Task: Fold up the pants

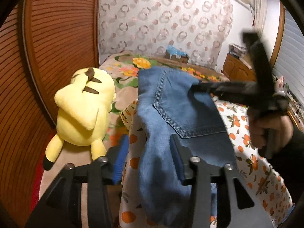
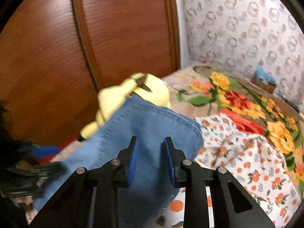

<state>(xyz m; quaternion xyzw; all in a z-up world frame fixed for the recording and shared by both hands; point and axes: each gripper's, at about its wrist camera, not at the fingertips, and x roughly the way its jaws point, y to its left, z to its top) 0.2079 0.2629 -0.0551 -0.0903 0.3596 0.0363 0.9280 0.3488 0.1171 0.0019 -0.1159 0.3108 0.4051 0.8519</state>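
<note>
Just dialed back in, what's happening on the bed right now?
A person with a handheld gripper in each hand is folding blue denim pants on an orange-print sheet over the bed. The left gripper and the right gripper both have their fingers open, with denim running between them. A back pocket faces up. A yellow plush toy lies beside the pants.

Both grippers open, jaws apart.
L gripper (image 1: pixel 148 159) blue pads spread wide; R gripper (image 2: pixel 150 157) pads parted too, seen blurred from L cam w/ hand (image 1: pixel 269 131) gripping handle.
</note>
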